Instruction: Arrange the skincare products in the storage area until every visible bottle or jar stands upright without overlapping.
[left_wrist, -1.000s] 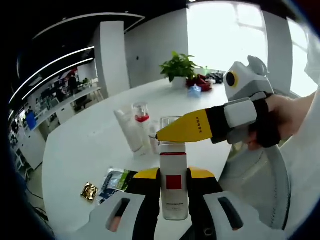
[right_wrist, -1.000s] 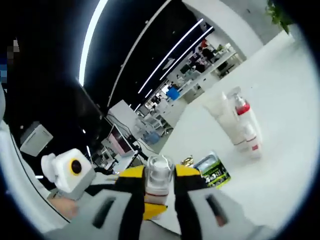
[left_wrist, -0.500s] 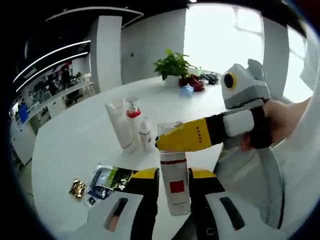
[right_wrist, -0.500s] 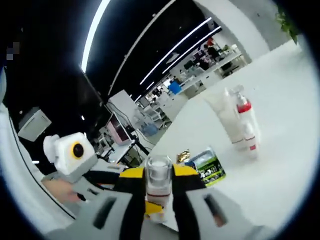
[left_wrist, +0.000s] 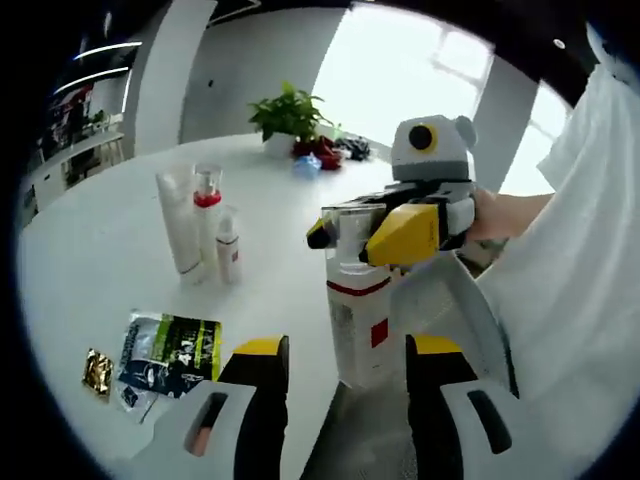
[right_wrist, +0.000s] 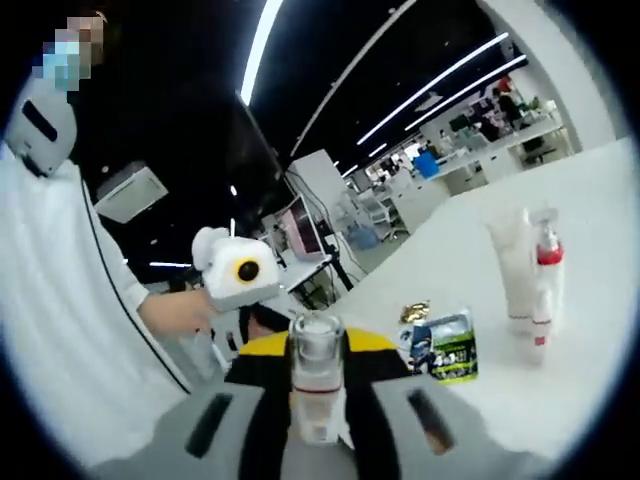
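Three bottles (left_wrist: 200, 225) stand together on the counter (left_wrist: 90, 240); a sachet (left_wrist: 170, 350) lies nearer, a plant (left_wrist: 290, 115) behind.

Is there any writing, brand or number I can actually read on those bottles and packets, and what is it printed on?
None can be read with confidence.
White bottle held in the right claw: a plain red square and red band, lettering too small to read.
Dark green packet: white print, blurred.
Gold sachet: no legible print.
Standing bottles on the white table: labels too small.
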